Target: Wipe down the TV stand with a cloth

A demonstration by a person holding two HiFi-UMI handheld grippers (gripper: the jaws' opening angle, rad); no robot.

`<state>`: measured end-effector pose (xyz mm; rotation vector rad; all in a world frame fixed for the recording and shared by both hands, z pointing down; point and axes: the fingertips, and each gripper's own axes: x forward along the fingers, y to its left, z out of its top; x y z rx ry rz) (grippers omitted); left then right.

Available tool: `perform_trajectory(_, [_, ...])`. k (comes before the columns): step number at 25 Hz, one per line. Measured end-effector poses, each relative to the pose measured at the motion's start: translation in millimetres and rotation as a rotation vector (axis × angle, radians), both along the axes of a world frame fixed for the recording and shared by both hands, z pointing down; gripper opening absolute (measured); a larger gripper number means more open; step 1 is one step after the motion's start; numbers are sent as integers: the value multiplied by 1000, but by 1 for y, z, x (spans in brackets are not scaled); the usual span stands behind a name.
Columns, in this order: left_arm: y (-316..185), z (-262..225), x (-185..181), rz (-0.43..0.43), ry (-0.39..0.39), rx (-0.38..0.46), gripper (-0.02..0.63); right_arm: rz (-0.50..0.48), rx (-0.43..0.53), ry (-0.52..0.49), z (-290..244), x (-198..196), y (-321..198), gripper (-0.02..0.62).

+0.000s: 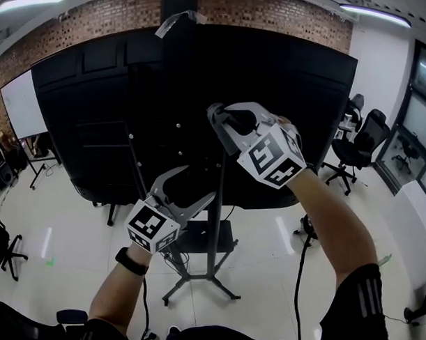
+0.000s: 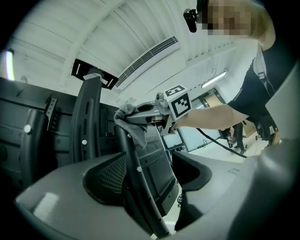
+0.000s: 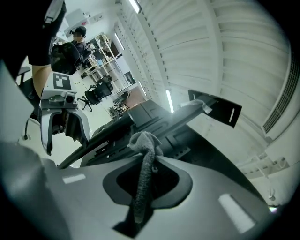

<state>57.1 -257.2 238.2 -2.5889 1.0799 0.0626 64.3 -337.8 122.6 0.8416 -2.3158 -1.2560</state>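
The black TV stand's pole (image 1: 215,222) rises behind the big dark TV back (image 1: 202,82). High on the pole, my right gripper (image 1: 218,121) is shut on a grey cloth (image 3: 145,159), which bunches against the pole (image 2: 133,164). The same cloth (image 2: 127,117) shows in the left gripper view, under the right gripper (image 2: 140,110). Lower down, my left gripper (image 1: 197,184) is open, its jaws standing either side of the pole without closing on it. In the right gripper view the left gripper (image 3: 63,129) hangs open beside the dark pole (image 3: 93,145).
The stand's legs (image 1: 202,280) spread on the pale floor. Black office chairs (image 1: 360,139) stand at the right, and another chair (image 1: 1,242) sits at the left. A whiteboard (image 1: 23,103) leans at the far left. A black cable (image 1: 300,273) hangs from my right arm.
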Motion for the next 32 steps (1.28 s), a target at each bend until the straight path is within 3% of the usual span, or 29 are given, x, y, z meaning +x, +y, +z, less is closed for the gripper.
perform_trajectory(3, [-2, 8, 0, -11, 1, -14, 330, -17, -16, -45, 5, 1, -3, 34])
perform_trajectory(6, [-4, 18, 1, -17, -1, -29, 330, -33, 49, -30, 5, 0, 2, 41])
perform_trajectory(12, [-9, 30, 0, -21, 7, -53, 328, -18, 310, 134, 16, -9, 16, 23])
perform_trajectory(19, [-18, 53, -1, -28, 17, -97, 327, -39, 396, 251, 56, -15, 24, 20])
perform_trajectory(23, [-19, 63, 2, -23, 21, -120, 327, -50, 335, 187, 61, -16, 25, 21])
perform_trajectory(29, [-20, 81, 1, -22, 27, -147, 327, -87, 147, 122, 93, -18, 23, 21])
perform_trajectory(32, [-23, 90, -1, -26, 30, -164, 327, -96, 98, 113, 113, -18, 23, 21])
